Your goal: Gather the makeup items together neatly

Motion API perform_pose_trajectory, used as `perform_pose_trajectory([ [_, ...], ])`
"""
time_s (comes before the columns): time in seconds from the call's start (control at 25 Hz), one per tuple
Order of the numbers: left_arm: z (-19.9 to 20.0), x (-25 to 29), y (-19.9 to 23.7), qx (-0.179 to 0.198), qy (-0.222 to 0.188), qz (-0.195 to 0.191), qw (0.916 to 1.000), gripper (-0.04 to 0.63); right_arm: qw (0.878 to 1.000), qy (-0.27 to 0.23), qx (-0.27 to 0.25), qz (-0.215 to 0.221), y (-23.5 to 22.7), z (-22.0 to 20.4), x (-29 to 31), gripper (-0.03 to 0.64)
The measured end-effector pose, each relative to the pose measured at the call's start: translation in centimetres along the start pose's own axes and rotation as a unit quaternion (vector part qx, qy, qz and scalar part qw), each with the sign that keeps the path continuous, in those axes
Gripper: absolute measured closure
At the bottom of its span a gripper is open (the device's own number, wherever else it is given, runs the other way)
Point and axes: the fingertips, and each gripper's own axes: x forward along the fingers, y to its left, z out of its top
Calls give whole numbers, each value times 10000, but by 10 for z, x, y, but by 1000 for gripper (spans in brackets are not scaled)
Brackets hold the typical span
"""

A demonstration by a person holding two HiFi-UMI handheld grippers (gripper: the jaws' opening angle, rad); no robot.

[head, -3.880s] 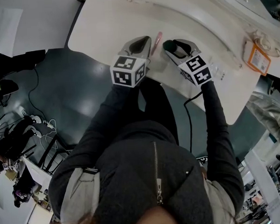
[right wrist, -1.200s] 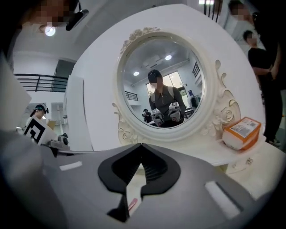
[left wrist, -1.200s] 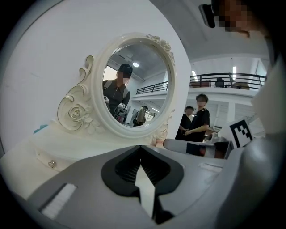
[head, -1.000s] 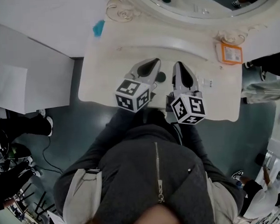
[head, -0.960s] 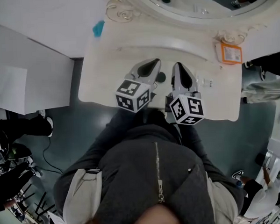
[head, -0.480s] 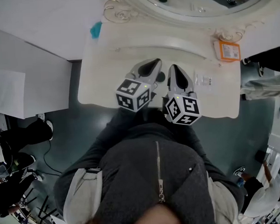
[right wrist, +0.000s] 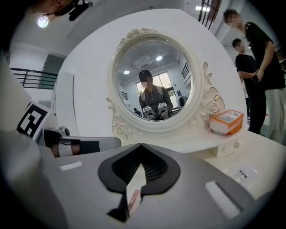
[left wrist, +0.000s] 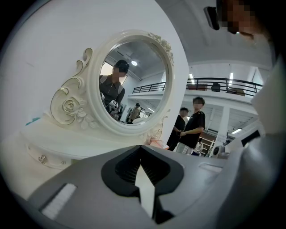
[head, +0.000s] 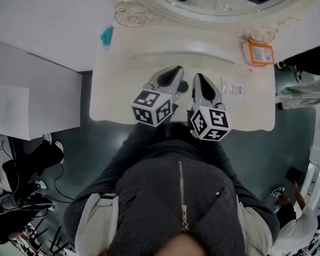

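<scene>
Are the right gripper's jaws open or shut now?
Shut: the right gripper shows its jaws meeting at the tips in its own view; a pink item shows through the gap below them.

**Jacket** (head: 154, 216): charcoal, soft fold at the collar, one silver zip (head: 180, 196) down the front.

**Sleeves** (head: 124, 153): long, same charcoal, one on either side of the zip.

**Shoulder straps** (head: 95, 224): pale grey, one on each side of the zip; the one left of the zip carries a small black buckle (head: 104, 195).

**Left gripper** (head: 173, 71): light grey shell, black ribbed fingers (left wrist: 127, 166). Its marker cube (head: 152, 107) is white with black squares and shows above and left of the zip.

**Right gripper** (head: 198, 78): same make. Its marker cube (head: 210, 122) shows above and right of the zip.
</scene>
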Motion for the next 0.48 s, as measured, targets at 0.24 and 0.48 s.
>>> perform_pose_trajectory([
  [0.24, -9, 8, -13, 40, 150, -140, 9998, 588, 9998, -29, 58, -208, -17, -2, -12, 614],
  [0.48, -25, 27, -40, 99, 367, -437, 9983, 587, 9980, -70, 176, -602, -52, -5, -34, 614],
])
